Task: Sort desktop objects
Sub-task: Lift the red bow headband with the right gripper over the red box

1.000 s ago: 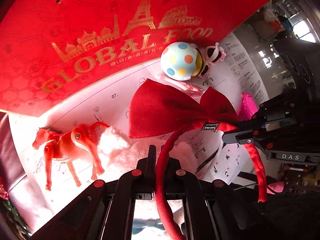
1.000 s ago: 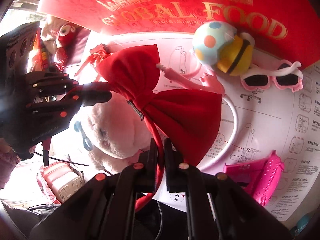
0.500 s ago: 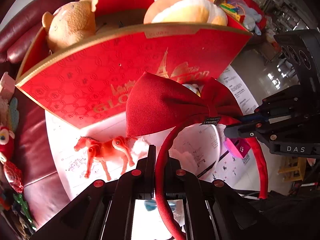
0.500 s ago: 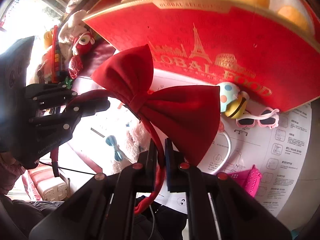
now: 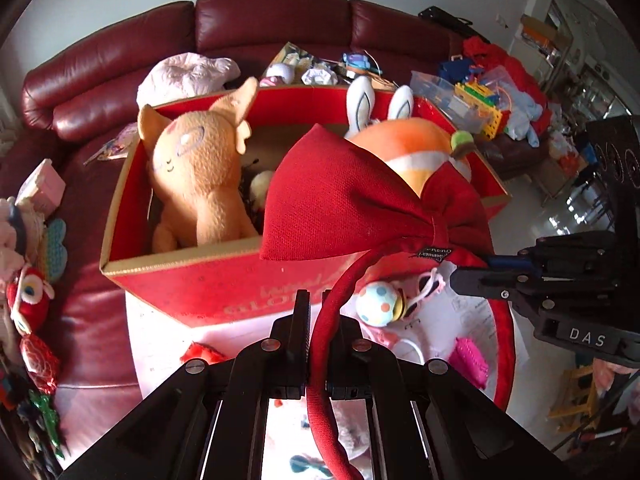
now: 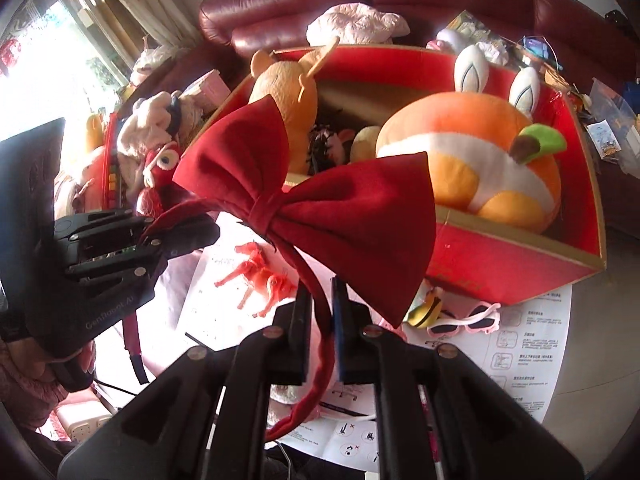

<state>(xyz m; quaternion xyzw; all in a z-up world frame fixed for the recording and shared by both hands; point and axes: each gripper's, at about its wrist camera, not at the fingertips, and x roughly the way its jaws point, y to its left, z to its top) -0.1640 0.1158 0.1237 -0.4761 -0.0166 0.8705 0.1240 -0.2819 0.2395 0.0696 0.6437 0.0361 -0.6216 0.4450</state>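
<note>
Left wrist view: the left gripper [image 5: 317, 320] is clamped on one leg of the red fabric-covered headband with a large red bow [image 5: 360, 208]; its jaws pinch the band with no gap showing. The right gripper [image 5: 472, 278] enters from the right edge of this view and holds the opposite leg. Right wrist view confirms it: the right gripper [image 6: 322, 308] has the band between its fingers and pressed by both pads, while the left gripper [image 6: 180, 240] grips the far end at the left.

Position: the headband hangs in the air, carried by both grippers, above the round white table covered with a printed instruction sheet [image 6: 536, 360]. Its arch spans side to side between the two grippers, bow uppermost.

Governing relation: the red cardboard box with gold lettering [image 5: 192, 280] stands directly ahead of both grippers at the table's far edge, its open top already holding a tan plush animal [image 5: 200, 176] and an orange plush toy [image 6: 472, 160]. The bow sits just in front of the near wall, about level with its rim. Neither hand is clearly nearer
</note>
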